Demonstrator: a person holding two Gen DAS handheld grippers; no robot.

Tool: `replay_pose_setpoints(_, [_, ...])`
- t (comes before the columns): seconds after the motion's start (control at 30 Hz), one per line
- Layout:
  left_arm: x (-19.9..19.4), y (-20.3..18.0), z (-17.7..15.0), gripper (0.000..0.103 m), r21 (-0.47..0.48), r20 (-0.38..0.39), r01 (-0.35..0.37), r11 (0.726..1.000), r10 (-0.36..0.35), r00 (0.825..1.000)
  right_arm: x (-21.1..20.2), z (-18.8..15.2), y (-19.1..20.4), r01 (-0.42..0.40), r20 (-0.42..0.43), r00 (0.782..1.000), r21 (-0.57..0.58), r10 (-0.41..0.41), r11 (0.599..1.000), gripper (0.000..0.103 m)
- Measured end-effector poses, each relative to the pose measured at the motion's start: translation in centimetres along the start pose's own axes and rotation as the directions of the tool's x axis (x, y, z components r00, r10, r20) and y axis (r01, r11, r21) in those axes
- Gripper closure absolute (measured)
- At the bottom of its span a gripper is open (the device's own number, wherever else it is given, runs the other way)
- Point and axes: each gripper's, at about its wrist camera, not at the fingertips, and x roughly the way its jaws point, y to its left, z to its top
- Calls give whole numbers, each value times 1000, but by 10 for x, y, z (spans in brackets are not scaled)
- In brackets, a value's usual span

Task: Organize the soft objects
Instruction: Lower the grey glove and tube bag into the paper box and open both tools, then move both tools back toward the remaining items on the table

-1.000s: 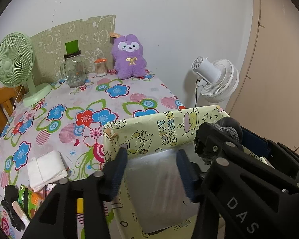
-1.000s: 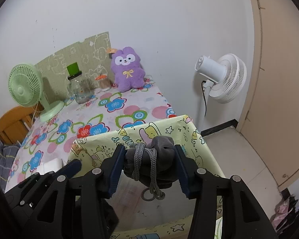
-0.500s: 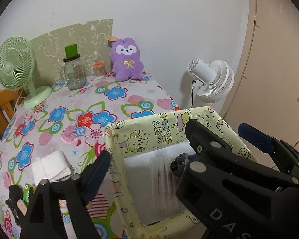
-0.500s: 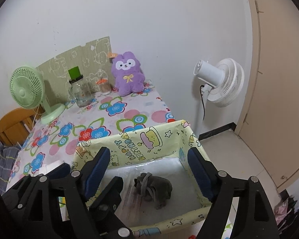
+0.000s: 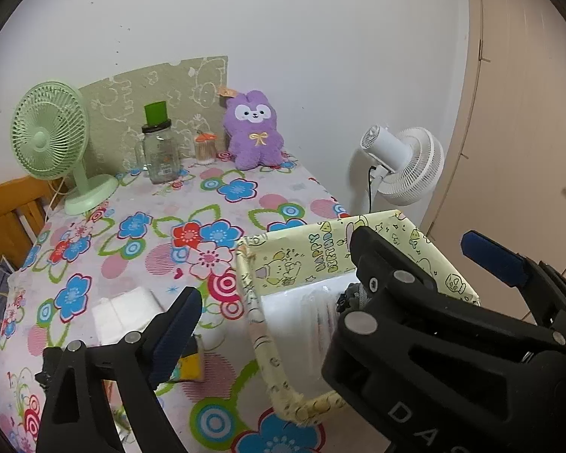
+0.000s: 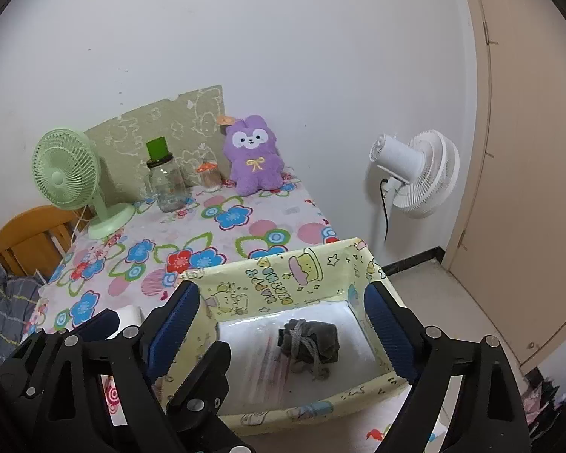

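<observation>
the grey drawstring pouch [image 6: 311, 343] has dropped from the right gripper [image 6: 283, 334] into the yellow box [image 6: 283, 275]; both grippers' jaws have just spread, empty. the left gripper [image 5: 271, 294] mostly hides the pouch in its own view. floral tablecloth [image 5: 215, 204], white wall.

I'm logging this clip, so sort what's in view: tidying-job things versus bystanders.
Job: grey drawstring pouch lying in the yellow box; white folded cloth; purple plush; right gripper, jaws just opened, empty.
Bystanders: green fan, glass jar, white fan.
</observation>
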Motion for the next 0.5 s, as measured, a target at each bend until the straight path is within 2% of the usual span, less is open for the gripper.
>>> replay_pose_setpoints(0.23, [-21,13,-5,5,0,32,-37,999,37,999,-15,-3,16,-27,17,999,-18,27,999,9])
replay_pose_setpoints(0.5, [-39,28,-12,5,-11,53,-54,998,55,997,-31,-7,38,-42,31,999,-48,43,998,7])
